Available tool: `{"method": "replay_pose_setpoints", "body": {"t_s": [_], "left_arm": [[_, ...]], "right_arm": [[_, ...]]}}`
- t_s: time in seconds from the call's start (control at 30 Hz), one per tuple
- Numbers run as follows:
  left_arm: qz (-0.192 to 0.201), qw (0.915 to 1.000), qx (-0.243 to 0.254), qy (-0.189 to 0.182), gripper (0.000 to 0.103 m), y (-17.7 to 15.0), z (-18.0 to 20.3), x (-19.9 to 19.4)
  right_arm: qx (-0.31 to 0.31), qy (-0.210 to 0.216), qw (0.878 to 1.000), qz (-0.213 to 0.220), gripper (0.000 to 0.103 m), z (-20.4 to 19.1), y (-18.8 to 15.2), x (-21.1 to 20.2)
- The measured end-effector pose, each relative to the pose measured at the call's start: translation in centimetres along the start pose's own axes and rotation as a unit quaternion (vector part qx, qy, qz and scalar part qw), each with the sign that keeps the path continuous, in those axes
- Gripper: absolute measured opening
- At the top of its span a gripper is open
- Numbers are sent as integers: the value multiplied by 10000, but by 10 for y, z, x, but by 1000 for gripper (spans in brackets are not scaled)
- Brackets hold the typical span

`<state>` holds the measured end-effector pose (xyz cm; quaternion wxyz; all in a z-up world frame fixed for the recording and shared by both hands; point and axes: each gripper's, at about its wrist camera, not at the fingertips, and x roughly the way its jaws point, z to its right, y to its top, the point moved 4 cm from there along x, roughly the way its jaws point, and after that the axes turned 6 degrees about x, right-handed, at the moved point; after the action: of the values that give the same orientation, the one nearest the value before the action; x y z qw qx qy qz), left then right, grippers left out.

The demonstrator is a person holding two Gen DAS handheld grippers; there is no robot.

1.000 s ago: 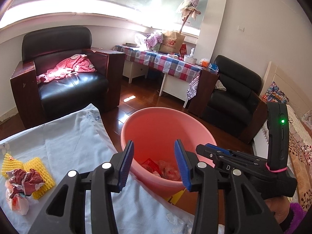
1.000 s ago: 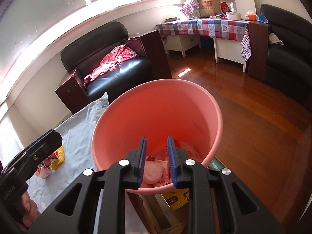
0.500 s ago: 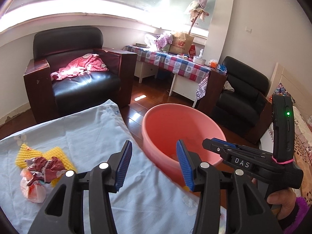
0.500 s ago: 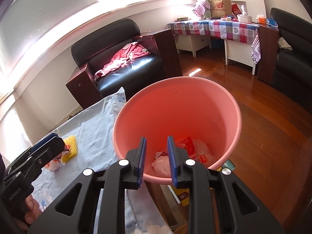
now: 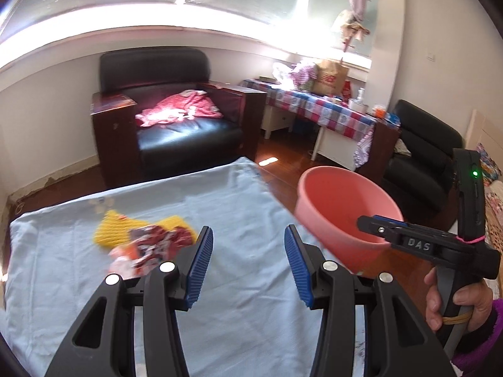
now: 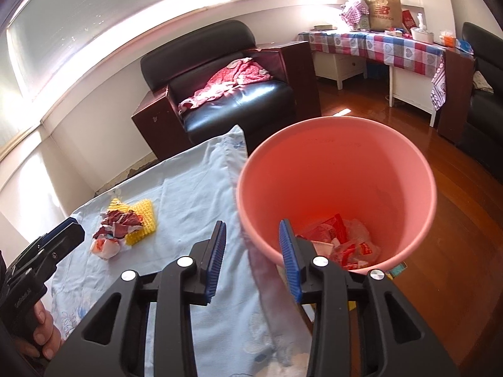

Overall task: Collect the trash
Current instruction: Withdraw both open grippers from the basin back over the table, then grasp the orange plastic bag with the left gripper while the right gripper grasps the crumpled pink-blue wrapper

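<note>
Your left gripper (image 5: 248, 260) is spread wide and empty above the blue cloth (image 5: 245, 207), and your right gripper (image 6: 251, 257) is likewise spread and empty at the near rim of the pink bucket (image 6: 418, 169). Bring the left one down squarely over the crumpled wrappers (image 5: 151, 245) lying on the yellow foam netting (image 5: 116, 226), and close only once both blue pads straddle the bundle. Beyond the cloth's edge, the bucket holds red-and-white wrappers and clear plastic (image 6: 342, 238) at its bottom.

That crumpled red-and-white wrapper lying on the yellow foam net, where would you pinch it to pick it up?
Probably at the raised crumpled red wrapper, from above. It bunches up higher than the flat yellow foam net beneath it, so fingers closing across that ridge should catch the wrapper alone. The open left gripper is nearest; the white wad beside it needs a separate pinch.
</note>
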<state>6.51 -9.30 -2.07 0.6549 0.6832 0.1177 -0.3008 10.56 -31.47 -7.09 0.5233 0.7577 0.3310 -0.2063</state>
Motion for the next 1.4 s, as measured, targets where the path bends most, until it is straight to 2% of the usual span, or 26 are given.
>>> {"method": "replay_pose_setpoints", "body": {"t_s": [0.17, 0.37, 0.5, 0.6, 0.8, 0.83, 0.9, 1.03, 1.23, 1.4], "left_arm": [[-97, 9980, -456, 436, 47, -16, -44, -16], [-385, 9925, -905, 730, 47, -40, -84, -17], [-614, 9885, -1183, 717, 47, -51, -93, -3], [-706, 9877, -1149, 785, 42, -52, -93, 8], [-897, 9841, -1154, 1009, 41, -57, -97, 25], [-923, 9833, -1200, 1013, 40, -58, -99, 27], [-951, 9824, -1281, 972, 24, -60, -103, 28], [-911, 9837, -1211, 967, 13, -62, -108, 24], [-793, 9841, -1247, 985, 1, -63, -118, 8], [-621, 9859, -1130, 1068, 0, -62, -123, -10]], "right_arm": [[-198, 131, 9997, -109, 36, -20, -5, 7], [-375, 235, 9988, -228, 36, -36, -12, 13], [-411, 265, 9984, -302, 36, -39, -16, 16], [-428, 267, 9982, -338, 36, -40, -19, 17], [-489, 287, 9975, -414, 36, -45, -22, 22], [-524, 306, 9972, -430, 36, -47, -23, 23], [-593, 357, 9965, -459, 36, -52, -24, 24], [-771, 496, 9944, -534, 36, -66, -29, 28], [-1058, 809, 9891, -632, 36, -97, -35, 32], [-1274, 1056, 9833, -762, 36, -124, -41, 38]]}}
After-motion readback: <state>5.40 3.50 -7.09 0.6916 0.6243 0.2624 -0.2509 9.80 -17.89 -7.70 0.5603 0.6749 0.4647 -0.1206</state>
